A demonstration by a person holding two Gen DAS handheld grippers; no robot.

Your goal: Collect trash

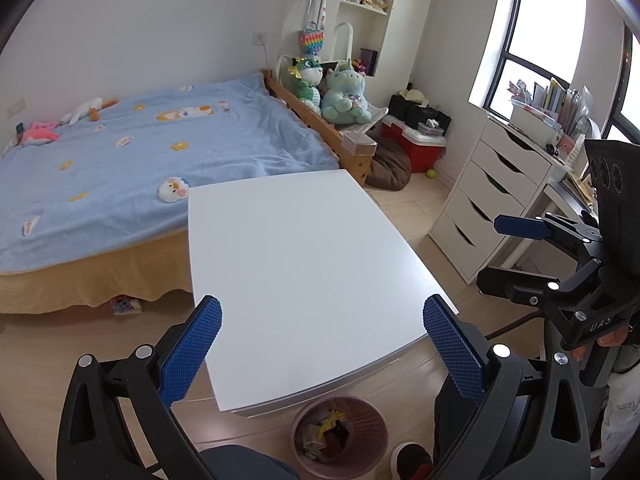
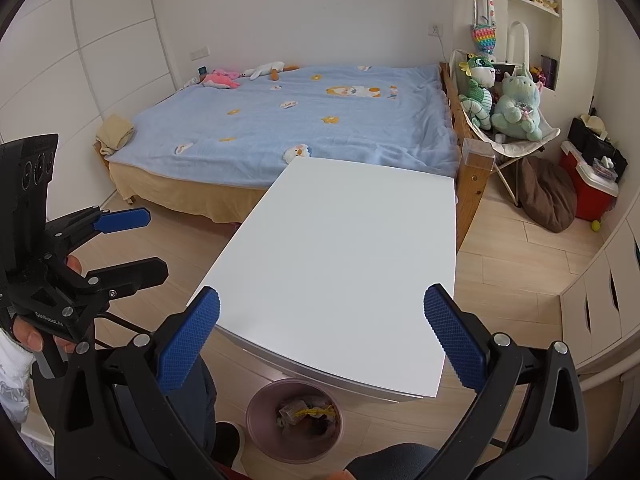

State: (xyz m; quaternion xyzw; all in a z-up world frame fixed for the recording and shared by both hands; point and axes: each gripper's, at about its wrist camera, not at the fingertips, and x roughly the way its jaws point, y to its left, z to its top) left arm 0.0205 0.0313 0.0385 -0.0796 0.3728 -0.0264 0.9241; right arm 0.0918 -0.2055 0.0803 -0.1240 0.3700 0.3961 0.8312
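Observation:
A pink round trash bin [image 1: 340, 436] stands on the floor under the near edge of the white table [image 1: 296, 264]. It holds several scraps, one yellow. It also shows in the right wrist view [image 2: 294, 426], below the white table [image 2: 344, 264]. My left gripper [image 1: 322, 332] is open and empty, held above the table's near edge. My right gripper [image 2: 322, 328] is open and empty, also above the near edge. The right gripper shows at the right of the left wrist view [image 1: 520, 248], and the left gripper shows at the left of the right wrist view [image 2: 132, 240].
A bed with a blue blanket [image 2: 304, 120] lies behind the table. Plush toys [image 2: 516, 104] sit on a chair. A red cooler [image 2: 588, 188], a brown cushion [image 2: 548, 196] and white drawers [image 1: 488, 200] stand to the right. The floor is wood.

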